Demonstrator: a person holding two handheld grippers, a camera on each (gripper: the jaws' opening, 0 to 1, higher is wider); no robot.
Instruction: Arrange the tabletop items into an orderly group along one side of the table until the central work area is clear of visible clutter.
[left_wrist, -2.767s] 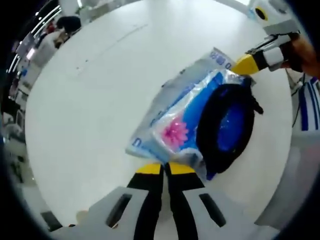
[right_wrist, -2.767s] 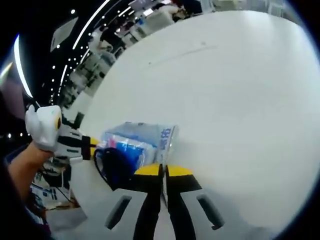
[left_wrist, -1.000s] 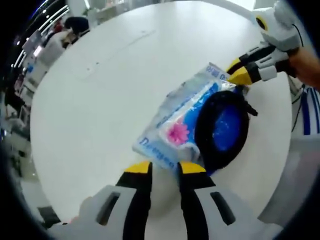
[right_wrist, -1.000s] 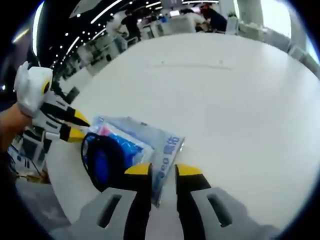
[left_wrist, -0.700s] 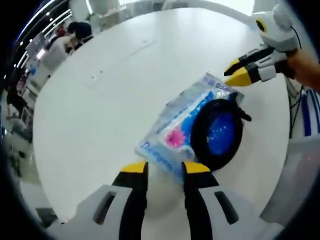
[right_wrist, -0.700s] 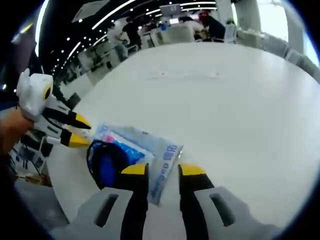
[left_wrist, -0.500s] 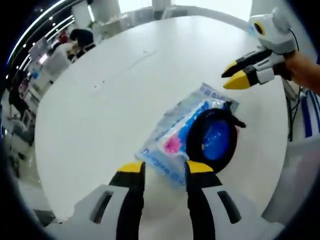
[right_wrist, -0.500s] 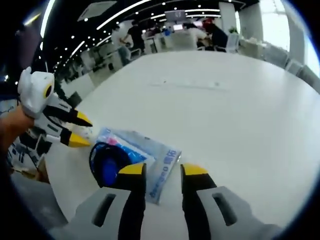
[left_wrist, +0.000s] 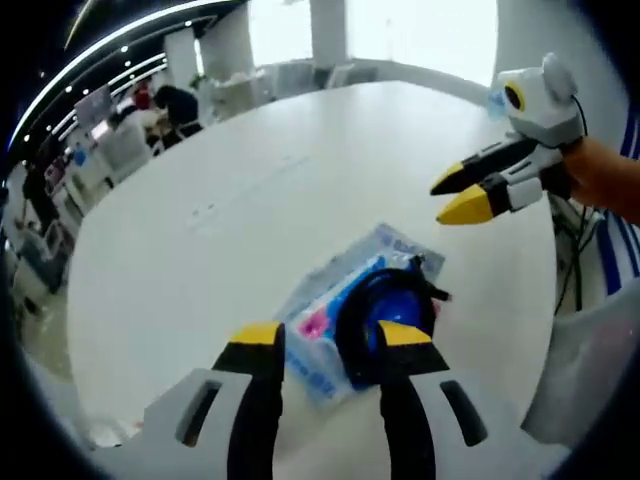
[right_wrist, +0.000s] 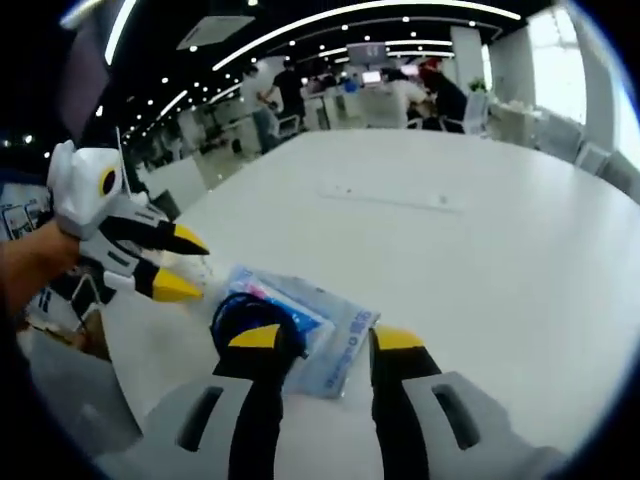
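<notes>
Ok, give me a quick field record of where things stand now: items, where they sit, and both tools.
items: clear plastic packet with blue and pink contents; black-rimmed blue round thing lying on top of it
location: white table, near its edge
left tool: open, above the packet, not touching it
right tool: open, above the packet, holding nothing
table centre: bare white surface in view

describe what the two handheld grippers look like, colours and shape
Both match: the left gripper and the right gripper each have pale grey bodies with dark slots, from which rise two black jaws capped with yellow tips. Seen from the side in the other's view, each has a white housing with a yellow-ringed round part, black-and-white jaw bases and tapering yellow points. A thin dark cable runs along the right one.
</notes>
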